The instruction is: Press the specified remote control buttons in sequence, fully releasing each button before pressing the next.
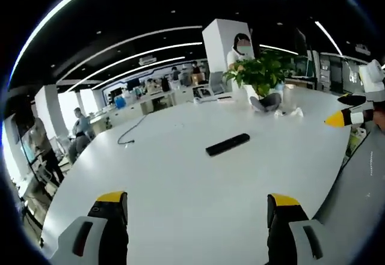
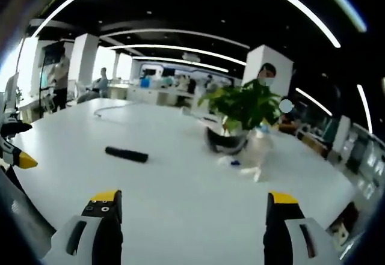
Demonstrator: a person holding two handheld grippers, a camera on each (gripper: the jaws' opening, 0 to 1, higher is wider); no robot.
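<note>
Left gripper view: the left gripper (image 1: 198, 208) has its yellow-tipped jaws spread wide, holding nothing. Beyond them, well apart, the slim black bar-shaped remote control (image 1: 228, 144) lies flat on the broad white table (image 1: 180, 187). The right gripper (image 2: 191, 208) is likewise wide open and empty — the remote lies far off to its left. No button is pressed yet; this looks like the approach. Next, one jaw tip must descend onto the first button.

grey fingers (image 1: 108, 229) — black pads, yellow tips
</note>
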